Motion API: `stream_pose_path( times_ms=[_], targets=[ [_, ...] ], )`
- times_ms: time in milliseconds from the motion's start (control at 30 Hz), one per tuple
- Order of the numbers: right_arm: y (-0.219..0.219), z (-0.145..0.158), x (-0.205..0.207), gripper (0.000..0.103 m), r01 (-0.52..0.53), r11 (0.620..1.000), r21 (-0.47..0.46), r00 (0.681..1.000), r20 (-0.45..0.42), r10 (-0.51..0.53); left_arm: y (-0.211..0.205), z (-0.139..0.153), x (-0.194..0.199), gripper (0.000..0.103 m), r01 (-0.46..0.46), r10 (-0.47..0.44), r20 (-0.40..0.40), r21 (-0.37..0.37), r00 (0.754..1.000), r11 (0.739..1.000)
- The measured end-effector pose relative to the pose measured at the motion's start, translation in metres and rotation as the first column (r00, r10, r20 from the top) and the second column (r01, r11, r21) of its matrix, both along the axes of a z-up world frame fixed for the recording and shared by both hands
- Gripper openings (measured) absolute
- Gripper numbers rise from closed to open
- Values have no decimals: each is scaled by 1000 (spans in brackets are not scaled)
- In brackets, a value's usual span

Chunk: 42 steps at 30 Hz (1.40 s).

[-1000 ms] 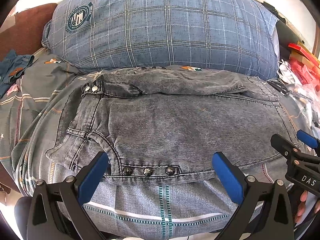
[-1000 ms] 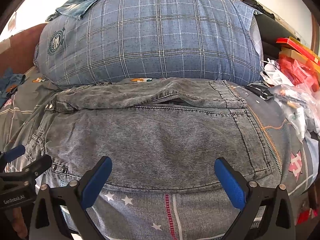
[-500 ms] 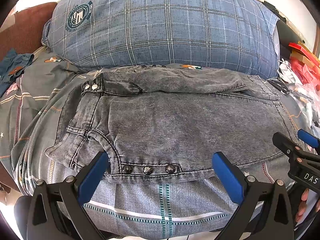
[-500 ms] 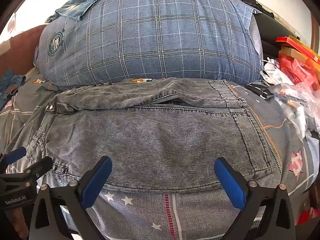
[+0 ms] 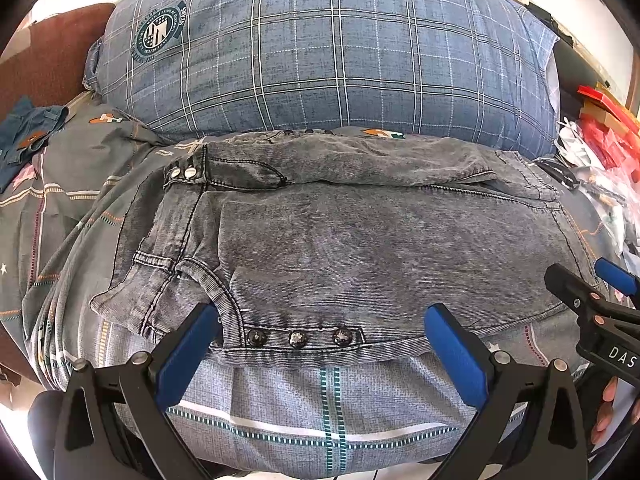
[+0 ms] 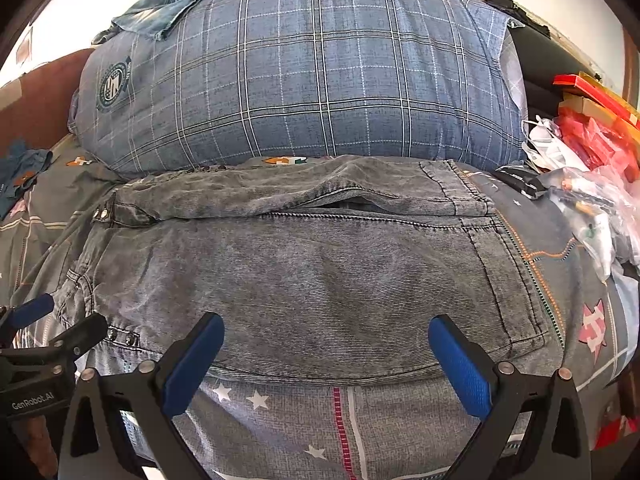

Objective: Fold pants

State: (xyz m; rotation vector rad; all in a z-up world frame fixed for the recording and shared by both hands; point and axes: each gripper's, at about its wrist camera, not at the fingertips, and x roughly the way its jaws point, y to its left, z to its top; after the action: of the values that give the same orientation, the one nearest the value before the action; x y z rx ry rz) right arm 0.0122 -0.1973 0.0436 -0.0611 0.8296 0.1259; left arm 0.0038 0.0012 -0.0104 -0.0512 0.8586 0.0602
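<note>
Against the frames taken a second and half a second earlier, almost no change is recorded: the grey pants (image 5: pixel 360 248) are found in the same folded position on the bed (image 5: pixel 320 412), and both tools are held at the near hem as before, the views shifted only slightly.

The pants are laid crosswise on the patterned bed cover, in front of the blue plaid pillow (image 5: pixel 328 52), with one folded layer lying along the far edge. Three metal studs (image 5: pixel 298 338) are seen on the near hem in the left wrist view.

The left gripper (image 5: pixel 320 344) is held with its blue-padded fingers (image 5: pixel 188 356) spread wide, nothing pinched; the left pad is seen at or over the hem edge. The right gripper (image 6: pixel 326 360) is likewise held with fingers (image 6: pixel 460 364) spread, gripping nothing.

Writing: a round crest (image 5: pixel 158 34) is printed on the pillow, its text too small to read. "GenRobot.AI" is read on the left tool in the right wrist view; "DAS" is read on the right tool in the left wrist view.
</note>
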Motion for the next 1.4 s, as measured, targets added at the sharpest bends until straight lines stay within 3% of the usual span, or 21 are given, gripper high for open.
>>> stream_pose_path(
  times_ms=[667, 800, 967, 1167, 1267, 1400],
  targets=[
    [1, 1, 1, 103, -8, 1000, 2, 1000, -4, 8, 6, -2, 2, 103, 10, -10, -4, -15, 1000, 1000],
    [-6, 1, 7, 103, -14, 999, 30, 1000, -24, 15, 18, -3, 10, 103, 42, -46, -31, -106, 998, 993],
    [-32, 11, 26, 103, -25, 992, 124, 998, -49, 31, 33, 8, 27, 103, 48, -50, -19, -82, 999, 995],
    [-91, 46, 100, 103, 26, 981, 194, 1000, -22, -22, 85, 31, 76, 103, -6, 7, 6, -98, 1000, 995],
    [-119, 46, 158, 103, 58, 971, 231, 996, -72, -42, 117, 38, 116, 103, -41, 41, -3, -118, 999, 992],
    [-151, 17, 241, 101, 138, 972, 190, 970, -225, -94, 149, 31, 164, 103, -61, 53, -54, -155, 997, 986]
  ],
)
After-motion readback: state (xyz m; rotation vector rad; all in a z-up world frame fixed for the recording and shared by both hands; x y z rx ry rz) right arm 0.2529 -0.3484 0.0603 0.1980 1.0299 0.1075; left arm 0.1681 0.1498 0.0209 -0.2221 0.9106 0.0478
